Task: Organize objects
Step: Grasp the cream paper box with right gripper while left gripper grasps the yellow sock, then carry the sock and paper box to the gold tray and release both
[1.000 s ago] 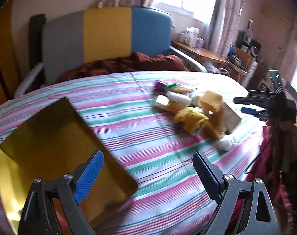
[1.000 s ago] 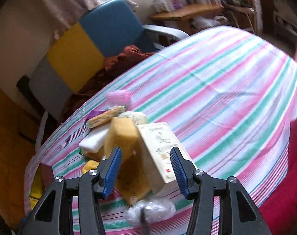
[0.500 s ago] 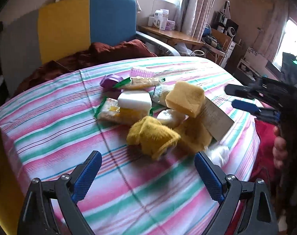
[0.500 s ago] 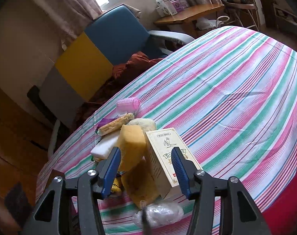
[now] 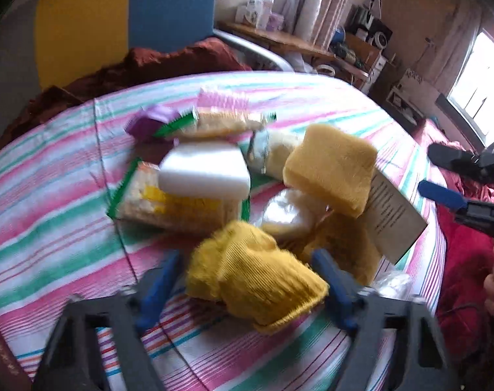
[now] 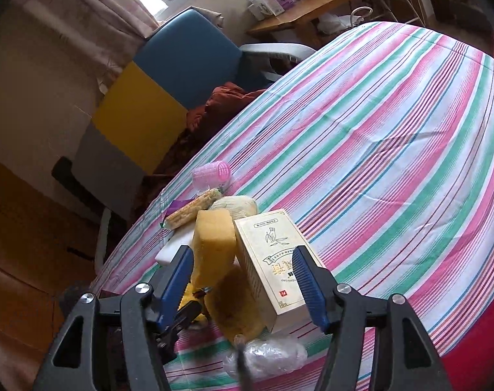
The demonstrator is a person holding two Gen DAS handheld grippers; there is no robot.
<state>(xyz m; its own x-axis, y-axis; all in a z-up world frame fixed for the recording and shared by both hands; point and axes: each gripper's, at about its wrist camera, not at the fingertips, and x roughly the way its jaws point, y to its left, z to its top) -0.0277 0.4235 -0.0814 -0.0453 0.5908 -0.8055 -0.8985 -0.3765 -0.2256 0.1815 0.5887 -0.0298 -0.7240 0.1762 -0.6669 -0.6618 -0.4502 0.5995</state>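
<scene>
A heap of objects lies on the striped tablecloth [image 5: 51, 176]. My left gripper [image 5: 247, 280] is open, its fingers on either side of a folded yellow knit cloth [image 5: 256, 280] at the near edge of the heap. Behind it are a white foam block [image 5: 204, 172], a yellow sponge [image 5: 331, 169], a packet of biscuits [image 5: 168, 202] and a pink hair roller [image 5: 222, 99]. My right gripper [image 6: 243, 280] is open, its fingers around the yellow sponge [image 6: 214, 238] and a cream carton [image 6: 273, 264]. The right gripper also shows in the left wrist view [image 5: 455, 179].
A small clear plastic bag [image 6: 269, 355] lies at the table's near edge. A blue, yellow and grey chair [image 6: 162, 97] with a red-brown cloth [image 6: 220, 104] stands behind the table. A wooden shelf [image 6: 305, 16] with boxes is at the back right.
My left gripper has swung right, away from the gold tray, and closed in on the heap until its fingers straddle the yellow knit cloth. My right gripper has barely moved.
</scene>
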